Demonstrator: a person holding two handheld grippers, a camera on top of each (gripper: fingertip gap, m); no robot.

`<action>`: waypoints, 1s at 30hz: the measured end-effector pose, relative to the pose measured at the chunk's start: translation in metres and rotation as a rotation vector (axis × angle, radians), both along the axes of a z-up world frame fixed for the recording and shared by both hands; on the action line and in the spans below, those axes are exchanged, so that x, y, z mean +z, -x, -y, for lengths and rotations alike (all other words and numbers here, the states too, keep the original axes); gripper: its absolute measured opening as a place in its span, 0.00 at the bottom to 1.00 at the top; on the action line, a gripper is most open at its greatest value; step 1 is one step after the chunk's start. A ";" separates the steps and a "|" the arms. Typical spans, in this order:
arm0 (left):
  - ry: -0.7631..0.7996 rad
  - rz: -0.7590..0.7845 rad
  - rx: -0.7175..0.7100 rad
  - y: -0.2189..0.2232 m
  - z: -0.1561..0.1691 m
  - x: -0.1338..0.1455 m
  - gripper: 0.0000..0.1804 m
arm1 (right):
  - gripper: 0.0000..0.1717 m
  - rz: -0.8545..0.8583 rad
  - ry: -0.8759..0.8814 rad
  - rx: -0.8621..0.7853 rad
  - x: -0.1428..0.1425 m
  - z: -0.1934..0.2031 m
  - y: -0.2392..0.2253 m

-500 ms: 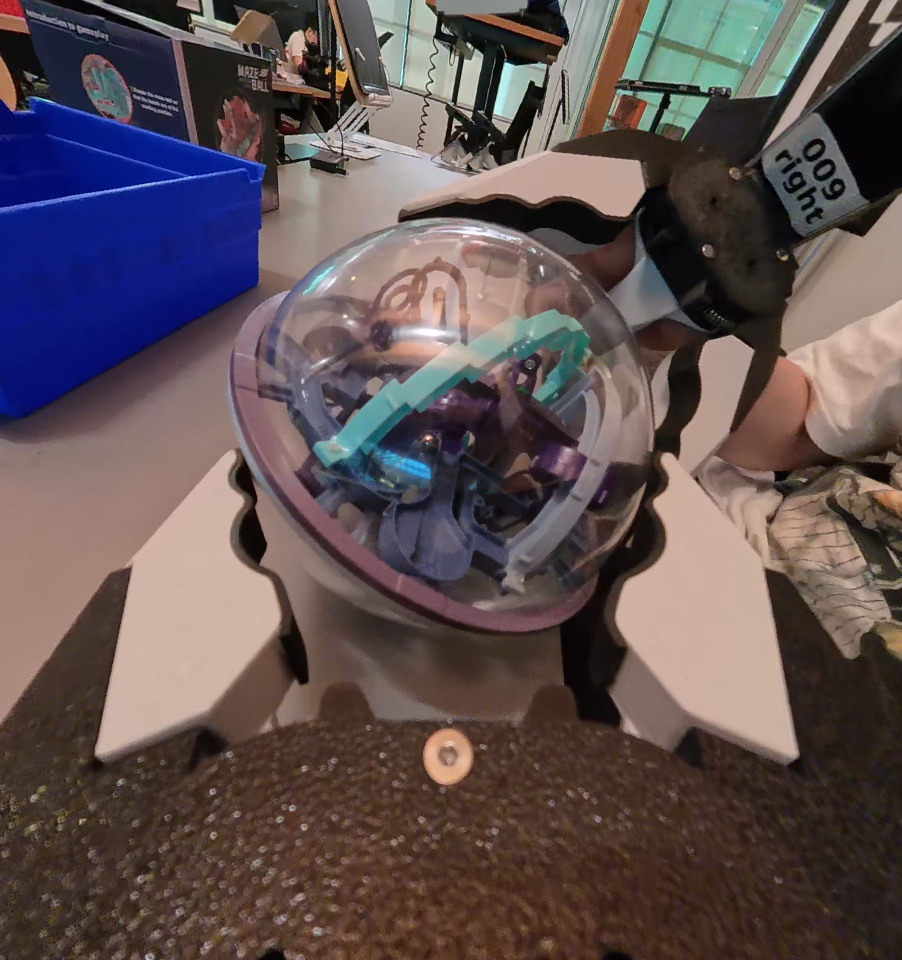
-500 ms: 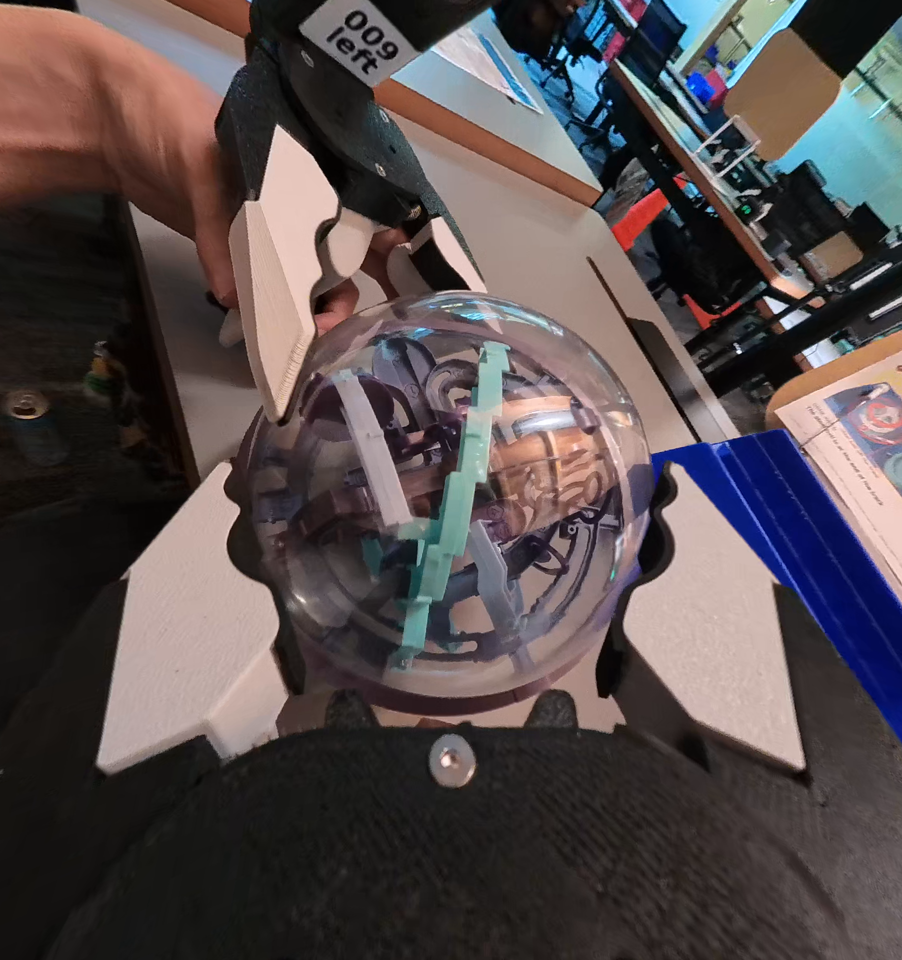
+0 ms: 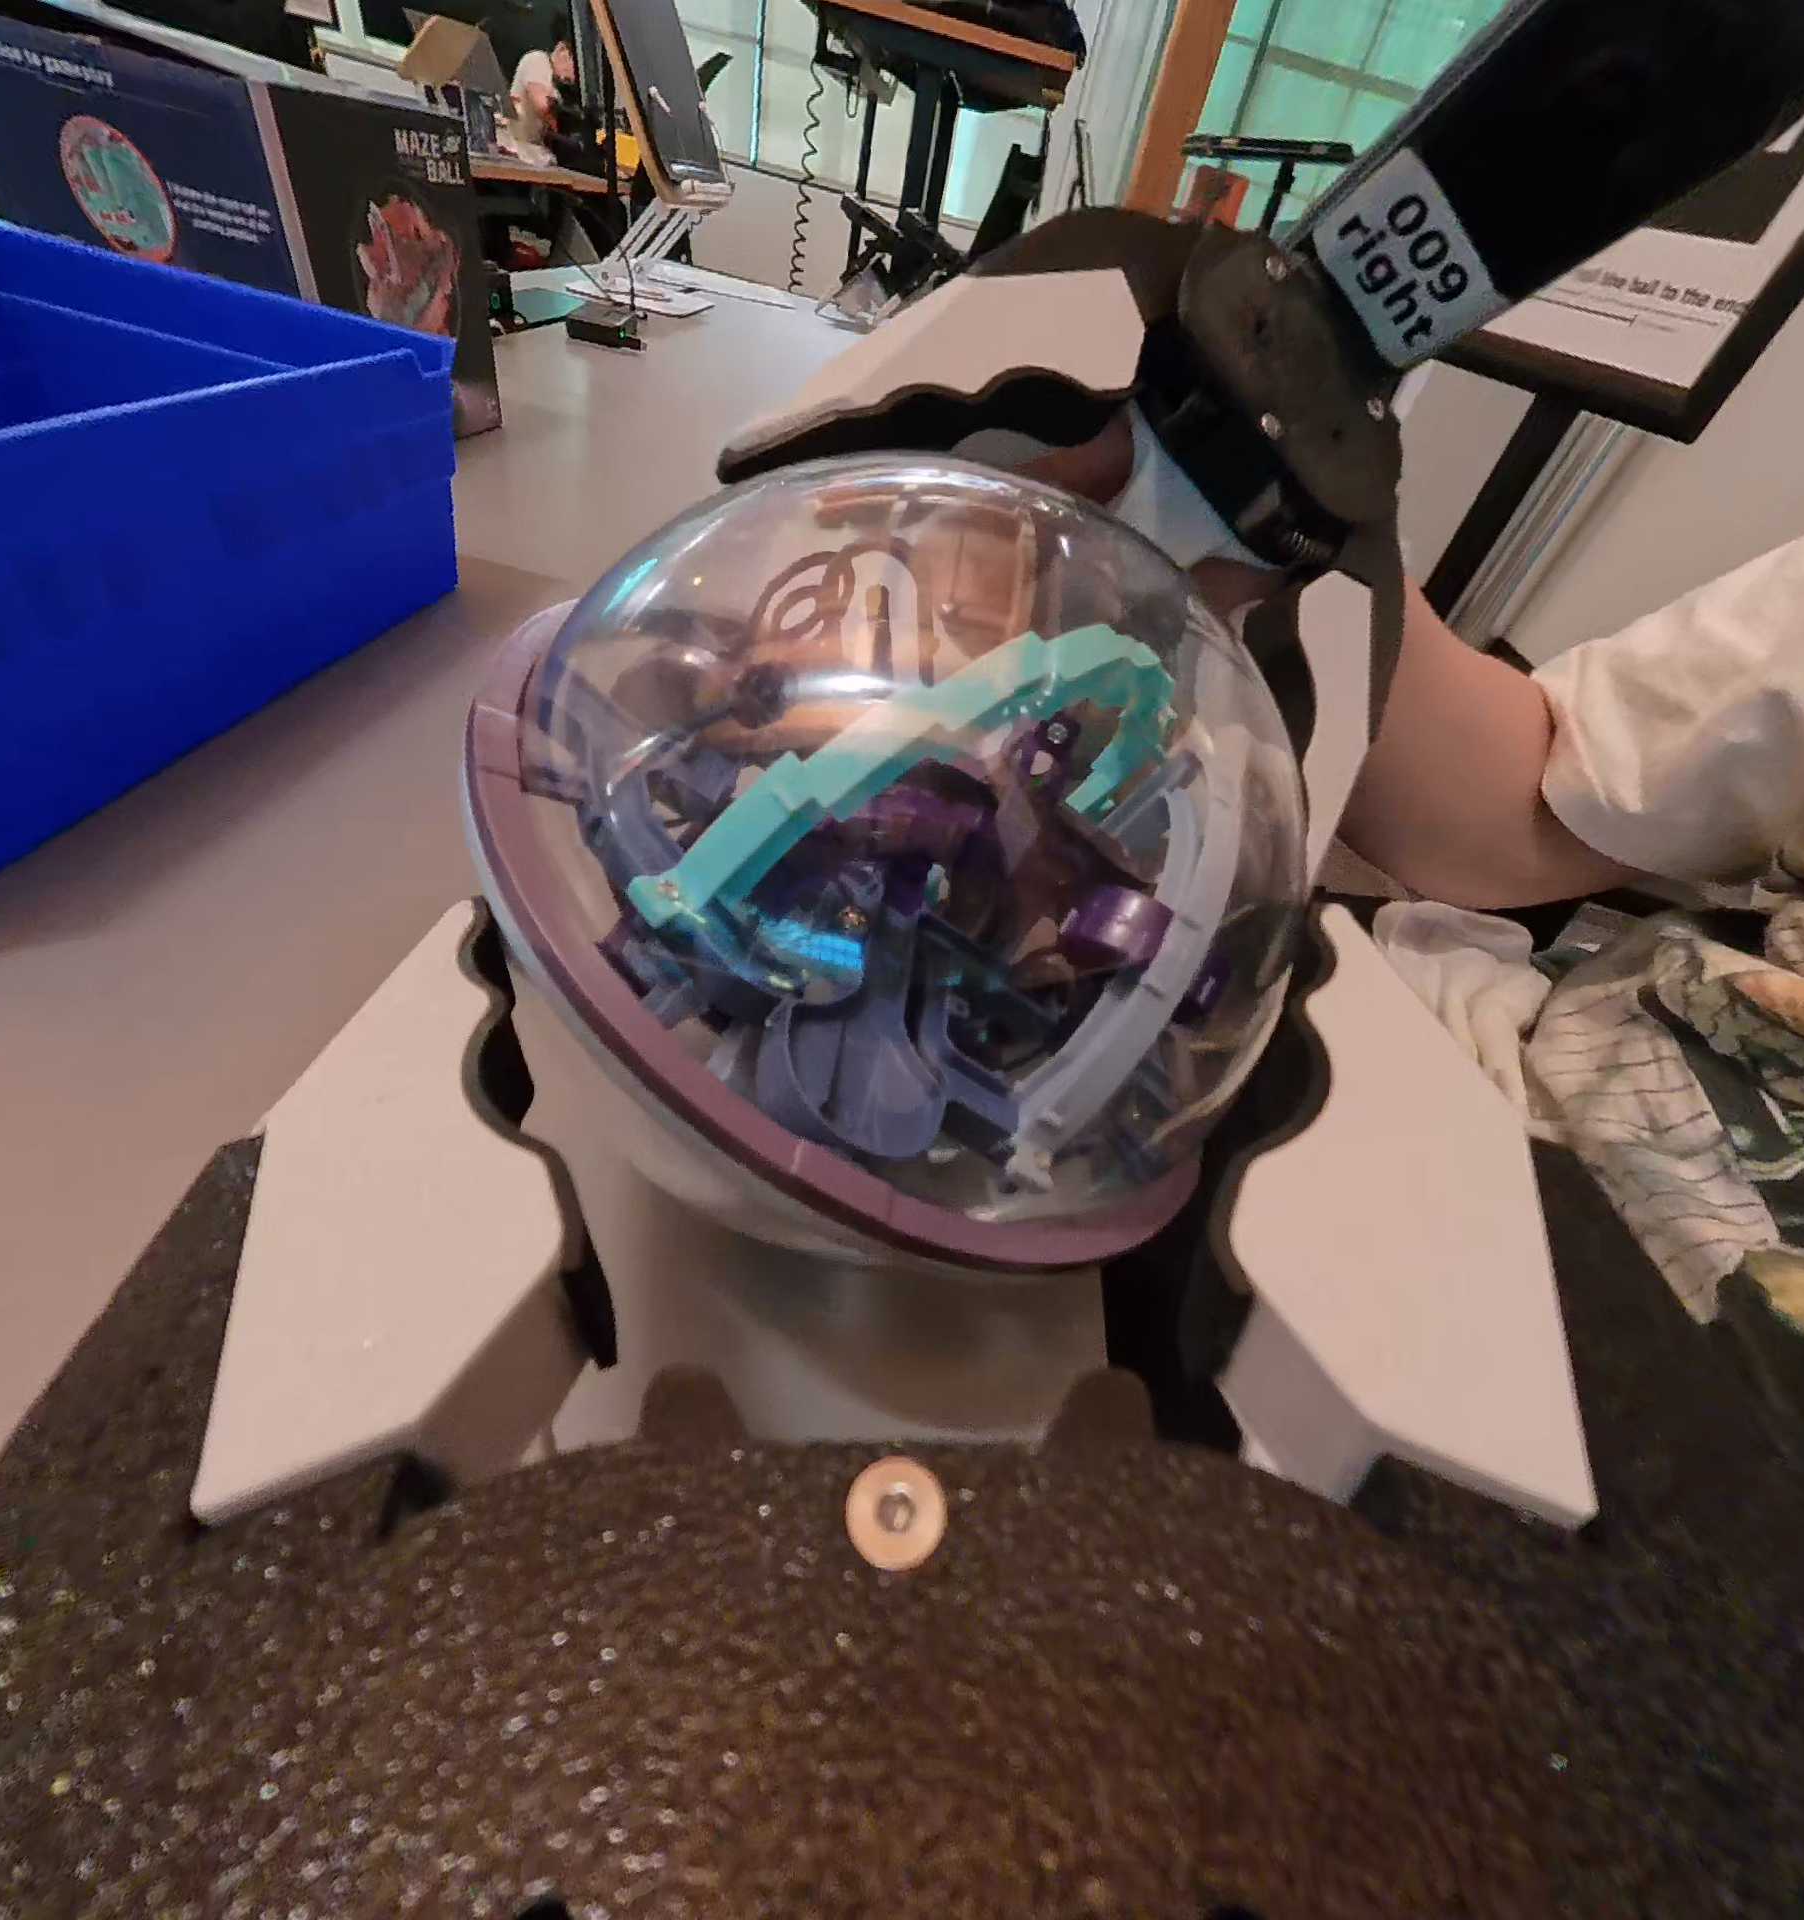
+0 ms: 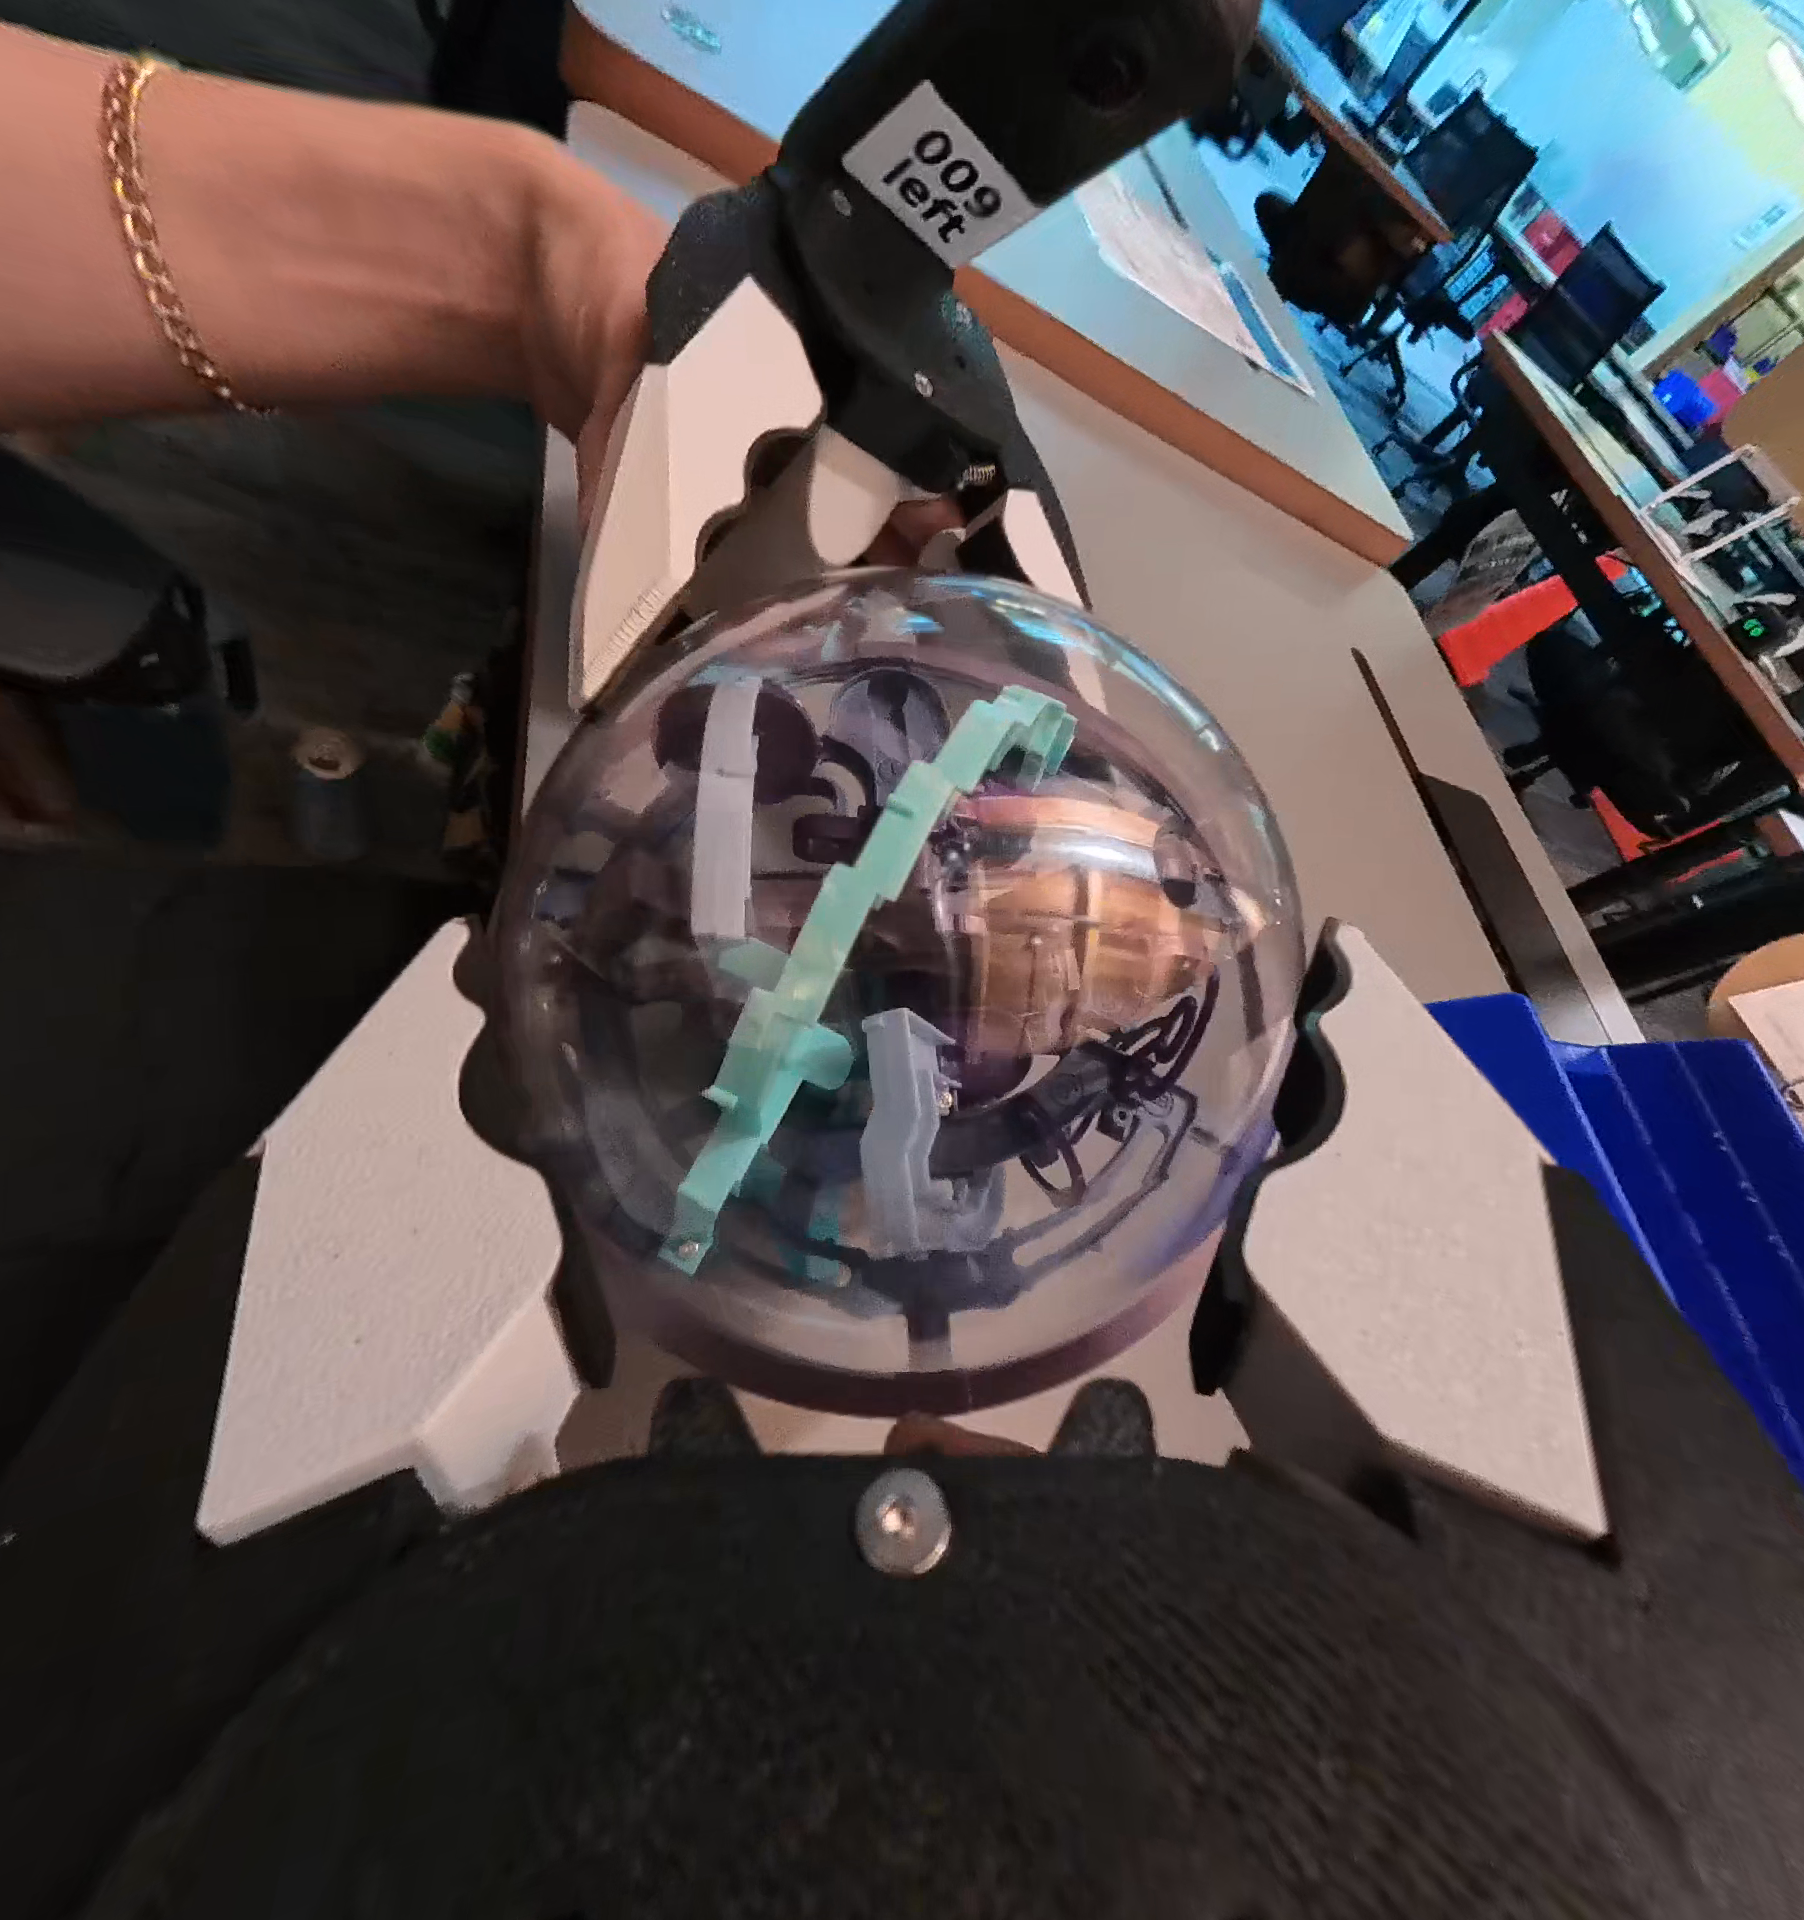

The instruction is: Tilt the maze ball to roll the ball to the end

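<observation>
Clear maze ball (image 3: 882, 831) sits dead centre between both claws, held above grey table (image 3: 202, 831). Left claw (image 3: 893, 1013) clasps it, pads pressed at 9 and 3 o'clock. Right claw (image 4: 893, 1023) grips likewise from opposite side, reaching in from 1 o'clock in left view. Purple seam ring (image 3: 607, 997) slants from 10 to 5 o'clock. Small steel ball (image 3: 852, 916) low, near teal track (image 3: 877, 727) end. Both claws equally near; tilt likely needs both wrists rolling together.

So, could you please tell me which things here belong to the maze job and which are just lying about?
In use:
- maze ball
- left gripper
- right gripper

Lying about:
- blue bin
- game box
- patterned cloth
</observation>
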State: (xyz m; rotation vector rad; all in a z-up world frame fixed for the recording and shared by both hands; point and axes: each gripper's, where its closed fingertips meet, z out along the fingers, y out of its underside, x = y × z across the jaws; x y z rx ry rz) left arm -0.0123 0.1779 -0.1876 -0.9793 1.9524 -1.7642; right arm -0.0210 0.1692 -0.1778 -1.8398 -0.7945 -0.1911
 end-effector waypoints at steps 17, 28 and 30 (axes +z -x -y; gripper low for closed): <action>-0.016 0.009 0.060 -0.005 -0.006 0.008 0.81 | 0.86 -0.172 -0.123 -0.244 0.002 -0.004 -0.003; -0.103 0.009 0.068 0.001 -0.003 0.013 0.75 | 0.86 -0.160 -0.175 -0.382 0.004 -0.009 -0.001; -0.145 -0.021 0.093 -0.003 -0.002 0.008 0.81 | 0.86 -0.141 -0.194 -0.424 0.006 -0.014 0.001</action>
